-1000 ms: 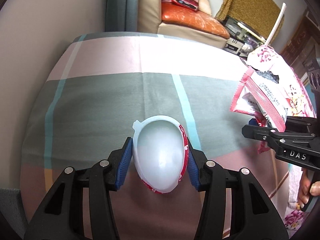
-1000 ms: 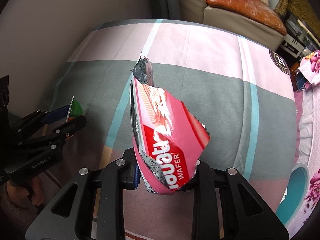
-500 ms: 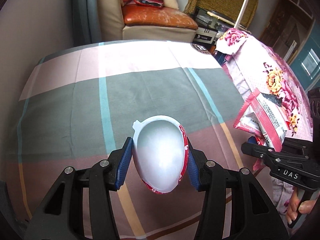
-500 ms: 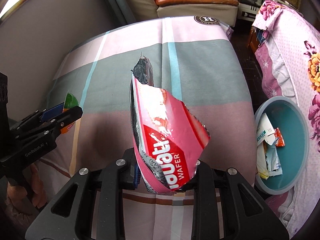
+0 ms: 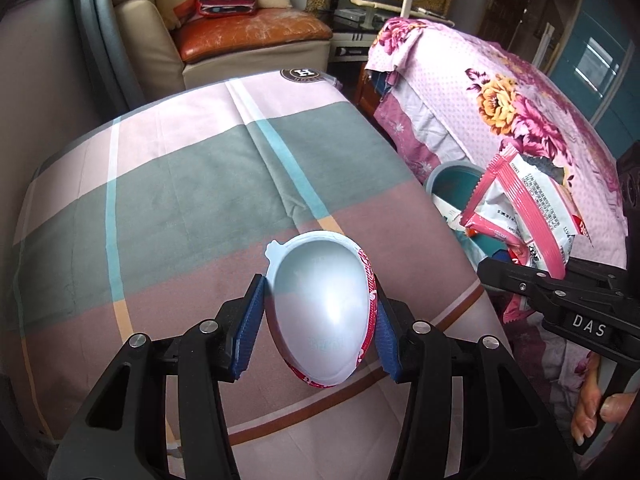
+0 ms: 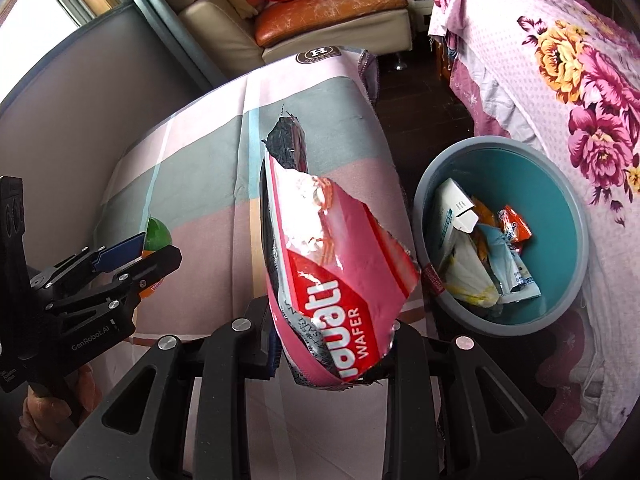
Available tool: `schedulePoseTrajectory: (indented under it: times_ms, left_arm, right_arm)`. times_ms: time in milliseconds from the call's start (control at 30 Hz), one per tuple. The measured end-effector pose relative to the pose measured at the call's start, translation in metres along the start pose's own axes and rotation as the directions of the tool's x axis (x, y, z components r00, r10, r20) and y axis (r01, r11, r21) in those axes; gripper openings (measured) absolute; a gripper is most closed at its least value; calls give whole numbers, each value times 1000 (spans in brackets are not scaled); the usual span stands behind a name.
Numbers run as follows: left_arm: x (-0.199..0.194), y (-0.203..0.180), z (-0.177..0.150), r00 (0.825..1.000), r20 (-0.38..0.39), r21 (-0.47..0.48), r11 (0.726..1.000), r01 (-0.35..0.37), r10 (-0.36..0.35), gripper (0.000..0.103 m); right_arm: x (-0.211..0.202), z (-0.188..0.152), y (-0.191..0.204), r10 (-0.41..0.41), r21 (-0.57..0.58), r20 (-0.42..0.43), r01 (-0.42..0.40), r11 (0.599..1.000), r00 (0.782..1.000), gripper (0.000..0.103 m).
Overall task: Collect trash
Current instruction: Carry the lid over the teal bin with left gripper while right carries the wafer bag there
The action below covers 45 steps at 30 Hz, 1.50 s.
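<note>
My left gripper [image 5: 320, 330] is shut on a squashed white plastic cup [image 5: 320, 312] with a red printed outside, held above the checked bedsheet [image 5: 180, 200]. My right gripper [image 6: 332, 356] is shut on a torn red wafer wrapper [image 6: 332, 264], which stands up from its jaws. The same wrapper [image 5: 520, 216] shows at the right of the left wrist view, over the teal bin [image 5: 452, 180]. In the right wrist view the teal bin [image 6: 560, 184] sits on the floor to the right, with several wrappers and a carton inside. The left gripper [image 6: 124, 256] appears at the left there.
A bed with a pink floral cover [image 6: 560, 60] stands right of the bin. A cream sofa with an orange cushion [image 5: 256, 32] lies beyond the checked bed. A grey wall [image 5: 40, 80] runs along the left. A person's fingers [image 5: 596, 412] hold the right gripper's handle.
Both grippers have swung rightward across the checked bed with their loads. The teal bin and the floral bed have come into view at the right.
</note>
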<state>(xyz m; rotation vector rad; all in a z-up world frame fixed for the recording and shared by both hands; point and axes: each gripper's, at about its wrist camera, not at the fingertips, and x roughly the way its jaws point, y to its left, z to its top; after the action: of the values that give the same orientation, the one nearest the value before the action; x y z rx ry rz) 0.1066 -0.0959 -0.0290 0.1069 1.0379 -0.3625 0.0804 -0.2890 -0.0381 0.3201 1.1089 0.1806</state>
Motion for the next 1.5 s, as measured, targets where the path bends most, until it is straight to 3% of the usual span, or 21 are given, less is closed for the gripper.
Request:
schedulePoseTrajectory:
  times_ms: [467, 700, 1033, 1500]
  left_arm:
    - [17, -92, 13, 999, -37, 160, 987, 27, -21, 51]
    - [31, -133, 27, 998, -50, 223, 973, 53, -43, 51]
    - [66, -175, 39, 994, -96, 287, 954, 84, -59, 51]
    - [98, -198, 48, 988, -136, 312, 943, 117, -78, 51]
  right_arm:
    - [-53, -17, -99, -39, 172, 118, 19, 985, 992, 25]
    - [-64, -15, -146, -80, 256, 138, 42, 966, 987, 25]
    - [-51, -11, -173, -93, 293, 103, 59, 954, 990, 25]
    - [-33, -3, -191, -112, 323, 56, 89, 942, 992, 25]
